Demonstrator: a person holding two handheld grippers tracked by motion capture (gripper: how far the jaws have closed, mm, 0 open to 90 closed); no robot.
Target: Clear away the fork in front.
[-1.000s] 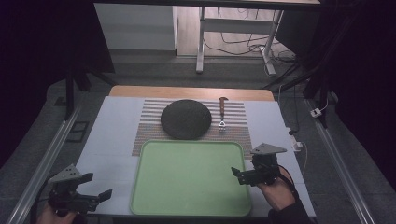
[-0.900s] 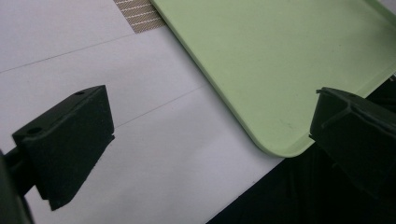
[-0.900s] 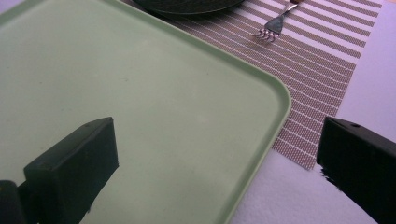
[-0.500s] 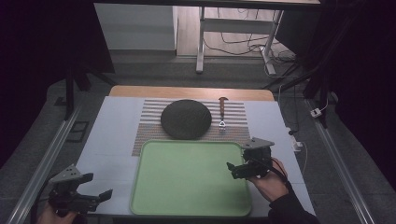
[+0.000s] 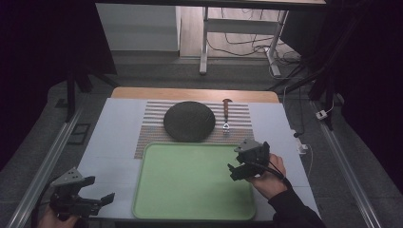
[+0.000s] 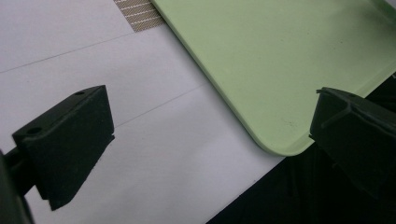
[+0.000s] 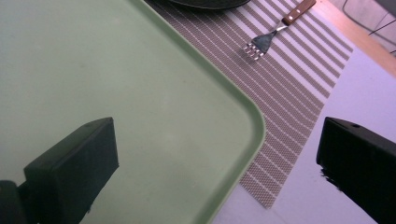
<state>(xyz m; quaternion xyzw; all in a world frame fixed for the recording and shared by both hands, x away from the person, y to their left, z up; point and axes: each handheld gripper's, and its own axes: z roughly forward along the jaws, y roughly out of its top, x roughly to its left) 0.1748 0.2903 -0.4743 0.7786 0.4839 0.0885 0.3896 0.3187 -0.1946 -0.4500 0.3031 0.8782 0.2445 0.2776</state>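
White table (image 5: pixel 119 123), dim room. Right gripper (image 5: pixel 236 169) open over green tray (image 5: pixel 190 190), tray bare; left gripper (image 5: pixel 102 199) open, tray just right.

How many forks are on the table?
1. A metal fork with a brown wooden handle lies on the striped woven placemat, right of the round dark plate.

The green tray (image 5: pixel 190 190) lies flat and empty at the table's near edge, a rounded-corner rectangle with a low raised rim. Its far right corner sits under the right gripper (image 5: pixel 237 167), seemingly untouched; its near left corner lies just beside the left gripper (image 5: pixel 102 199).
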